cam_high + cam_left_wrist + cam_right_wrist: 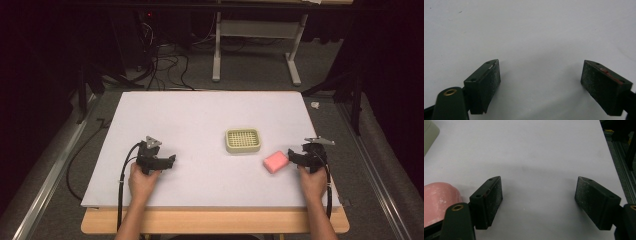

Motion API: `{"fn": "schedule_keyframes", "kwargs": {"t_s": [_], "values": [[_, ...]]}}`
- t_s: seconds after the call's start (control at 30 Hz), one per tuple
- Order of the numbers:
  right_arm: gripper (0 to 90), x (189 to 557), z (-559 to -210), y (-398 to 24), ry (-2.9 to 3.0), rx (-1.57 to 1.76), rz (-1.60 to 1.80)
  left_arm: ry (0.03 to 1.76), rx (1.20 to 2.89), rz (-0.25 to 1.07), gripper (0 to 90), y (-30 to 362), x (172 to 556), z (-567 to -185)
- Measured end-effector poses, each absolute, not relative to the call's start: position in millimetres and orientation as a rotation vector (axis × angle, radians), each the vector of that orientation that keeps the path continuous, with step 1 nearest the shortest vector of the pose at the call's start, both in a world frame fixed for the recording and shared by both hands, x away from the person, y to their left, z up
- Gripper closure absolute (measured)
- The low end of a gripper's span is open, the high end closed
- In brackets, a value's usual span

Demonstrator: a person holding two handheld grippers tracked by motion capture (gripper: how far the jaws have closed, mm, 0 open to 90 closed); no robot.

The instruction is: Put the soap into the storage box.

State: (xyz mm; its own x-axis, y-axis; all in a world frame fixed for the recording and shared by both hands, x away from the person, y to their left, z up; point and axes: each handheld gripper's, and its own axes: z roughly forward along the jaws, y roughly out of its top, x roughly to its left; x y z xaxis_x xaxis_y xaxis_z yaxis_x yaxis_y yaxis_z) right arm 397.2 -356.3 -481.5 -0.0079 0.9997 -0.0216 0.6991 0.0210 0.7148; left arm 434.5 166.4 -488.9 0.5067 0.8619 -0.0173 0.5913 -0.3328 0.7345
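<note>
A pink bar of soap (275, 161) lies on the white table top (200, 115), right of centre. A cream soap dish (243, 140) with a grid insert sits just up and left of it. My right gripper (296, 156) is held by a hand just right of the soap, open and empty. In the right gripper view the right gripper (539, 195) has its jaws wide apart over bare table, with the soap (439, 201) outside the left jaw and the dish corner (429, 135) at top left. My left gripper (170, 161) rests at the left, and in the left gripper view it (540, 75) is open over bare table.
The white table top lies on a wooden board (215, 222) whose front edge shows near the person. Metal rails (45, 175) run along both sides. Cables (165, 65) and a grey stand (255, 45) are on the floor behind the table.
</note>
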Motion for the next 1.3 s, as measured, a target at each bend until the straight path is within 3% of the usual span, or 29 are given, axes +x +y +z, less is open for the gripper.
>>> {"fn": "schedule_keyframes", "kwargs": {"t_s": [1.3], "values": [[21.2, 397.7, -480.6, -356.7, 1.774, 1.735, 0.718, 1.185, 2.056, 0.498, 16.5, 166.3, 434.4, -488.8]]}}
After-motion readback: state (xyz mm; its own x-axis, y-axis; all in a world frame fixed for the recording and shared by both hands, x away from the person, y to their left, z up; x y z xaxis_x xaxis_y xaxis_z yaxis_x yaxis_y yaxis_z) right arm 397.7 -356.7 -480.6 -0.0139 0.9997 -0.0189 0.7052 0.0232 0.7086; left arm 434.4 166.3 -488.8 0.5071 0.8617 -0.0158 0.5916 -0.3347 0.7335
